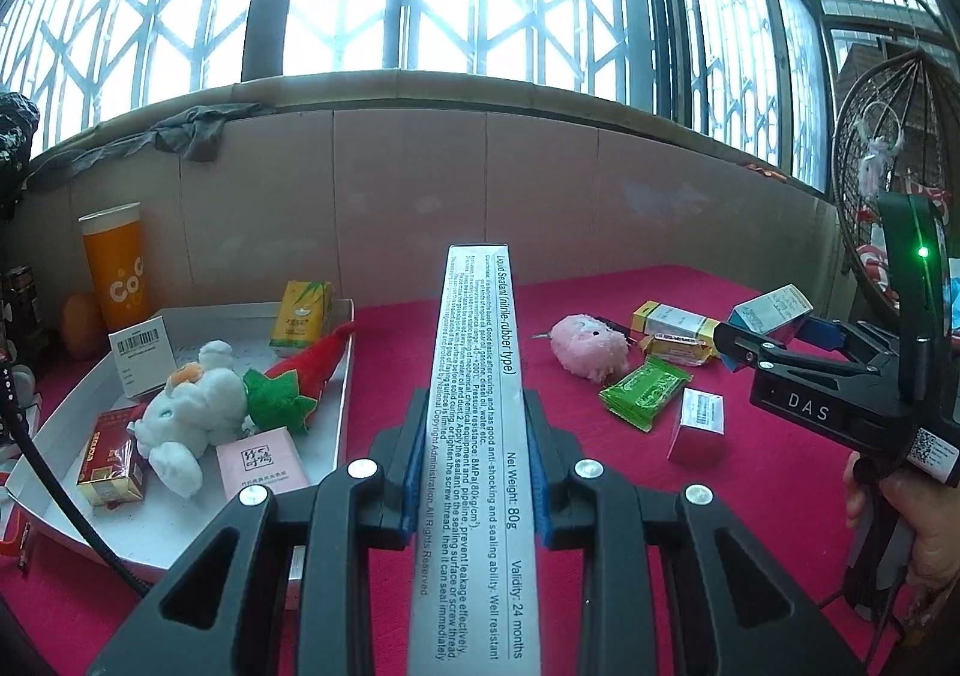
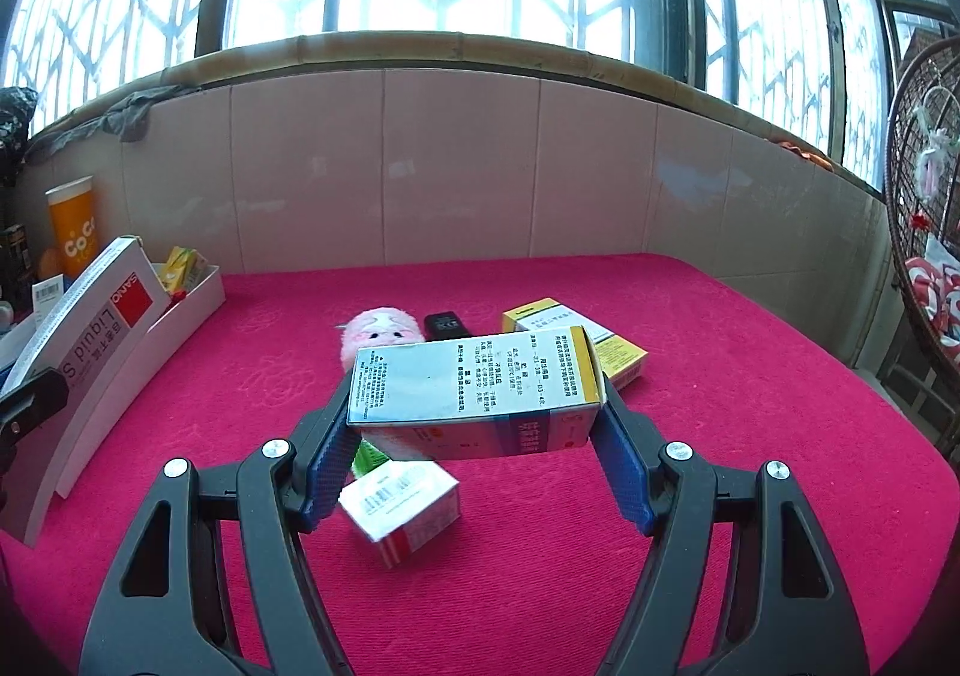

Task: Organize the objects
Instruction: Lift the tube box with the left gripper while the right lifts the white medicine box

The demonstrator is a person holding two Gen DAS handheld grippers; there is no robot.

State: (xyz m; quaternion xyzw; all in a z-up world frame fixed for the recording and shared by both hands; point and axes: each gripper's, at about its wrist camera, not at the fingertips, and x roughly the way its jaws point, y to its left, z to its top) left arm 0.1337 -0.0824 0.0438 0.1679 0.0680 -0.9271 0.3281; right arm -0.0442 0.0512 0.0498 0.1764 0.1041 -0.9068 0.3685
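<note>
Pink cloth (image 2: 720,376) covers the table under your hands, with tiled wall and barred windows behind. Nearest you, your left gripper (image 1: 474,472) has its jaws clamped tight on a long sealant box (image 1: 474,388) that points away from you. Your right gripper (image 2: 474,466) holds a medicine box (image 2: 474,382) crosswise between its jaws, lifted clear of the cloth. Just below it lies a small white box (image 2: 402,508), beside a green packet (image 1: 645,391). Farther out sit a pink plush (image 1: 591,346) and yellow boxes (image 1: 675,331). To the left, the white tray (image 1: 345,412) holds a white plush (image 1: 192,412), a strawberry plush (image 1: 306,370) and small boxes. An orange cup (image 1: 117,268) stands behind it.
</note>
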